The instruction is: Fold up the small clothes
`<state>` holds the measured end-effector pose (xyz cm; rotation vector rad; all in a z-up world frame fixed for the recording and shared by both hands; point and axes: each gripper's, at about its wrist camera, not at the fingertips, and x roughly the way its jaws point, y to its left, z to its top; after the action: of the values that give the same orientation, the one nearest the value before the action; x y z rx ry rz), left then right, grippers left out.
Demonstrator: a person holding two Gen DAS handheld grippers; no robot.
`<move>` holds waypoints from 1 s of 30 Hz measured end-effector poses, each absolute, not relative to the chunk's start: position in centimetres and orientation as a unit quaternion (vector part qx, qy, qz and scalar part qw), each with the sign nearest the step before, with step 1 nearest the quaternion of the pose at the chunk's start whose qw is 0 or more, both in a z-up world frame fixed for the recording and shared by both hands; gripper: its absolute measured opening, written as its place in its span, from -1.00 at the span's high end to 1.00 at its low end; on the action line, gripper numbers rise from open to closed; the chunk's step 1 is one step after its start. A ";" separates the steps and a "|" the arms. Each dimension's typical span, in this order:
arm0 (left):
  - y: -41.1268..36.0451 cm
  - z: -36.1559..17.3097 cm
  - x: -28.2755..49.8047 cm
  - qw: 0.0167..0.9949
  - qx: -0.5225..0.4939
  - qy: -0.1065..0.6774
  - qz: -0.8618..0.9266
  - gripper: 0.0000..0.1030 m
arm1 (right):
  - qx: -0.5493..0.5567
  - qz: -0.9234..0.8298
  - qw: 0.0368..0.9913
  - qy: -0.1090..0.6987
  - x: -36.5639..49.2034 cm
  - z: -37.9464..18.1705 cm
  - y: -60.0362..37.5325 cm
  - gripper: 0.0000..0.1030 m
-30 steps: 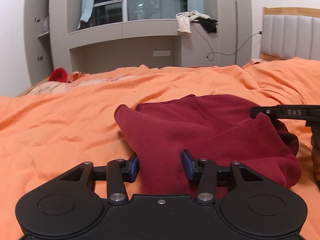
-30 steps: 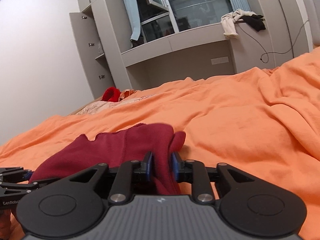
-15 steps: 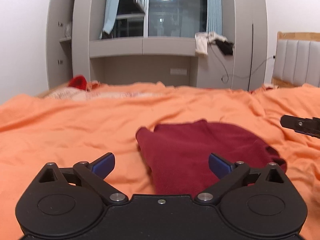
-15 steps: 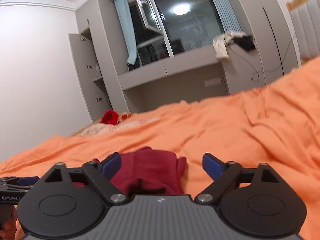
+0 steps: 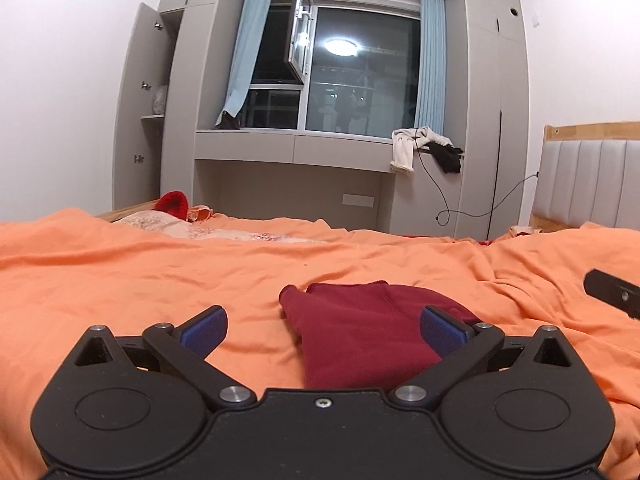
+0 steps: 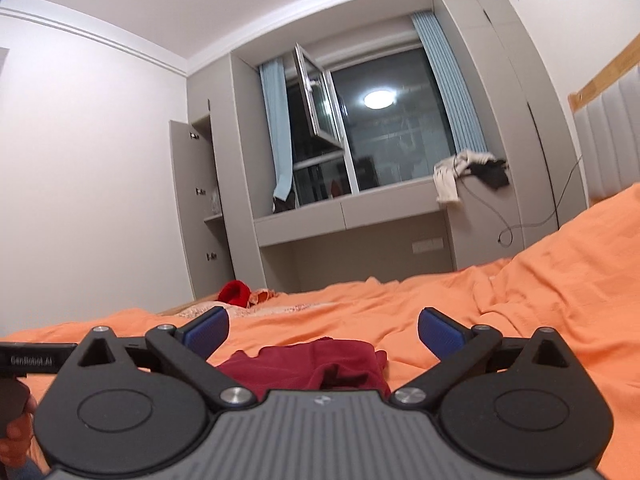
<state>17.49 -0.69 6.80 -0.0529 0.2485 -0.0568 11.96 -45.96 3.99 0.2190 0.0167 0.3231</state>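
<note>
Left wrist view: the left gripper [image 5: 322,330] stood with its blue-padded fingers [image 5: 202,328] spread wide, nothing pinched. The log of motion agreed that the jaws had just been opening. The dark red garment [image 5: 366,328] lay folded on the orange bedsheet [image 5: 120,280], low in the gap between the fingers but free of both pads. Its left corner stuck up in a small peak. At the right edge, a black part of the right gripper [image 5: 612,292] showed above the sheet, well apart from the garment. Beyond the bed: a grey window unit [image 5: 292,148], light blue curtains [image 5: 244,52], pale and black clothes [image 5: 424,148] draped on the ledge, a red item [image 5: 173,203] at the far side of the bed, and a padded headboard [image 5: 592,184] on the right.

Right wrist view: the right gripper [image 6: 323,330] was likewise spread wide and gripped nothing; its jaws had just been opening too. The same garment [image 6: 320,364] lay on the sheet below and between the fingers, part hidden by the gripper body. At the left edge, the left gripper's black arm [image 6: 36,358] came in, a hand [image 6: 16,436] partly seen beneath it.
</note>
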 end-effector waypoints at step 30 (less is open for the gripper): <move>-0.1 3.6 8.5 0.991 -0.003 0.128 -0.033 -0.99 | 0.083 0.121 0.989 0.010 1.8 0.5 -44.5 -1.00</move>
<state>8.52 -0.14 3.64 -0.0069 0.2565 -0.0663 1.75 -44.53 0.46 0.1656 0.0195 0.2426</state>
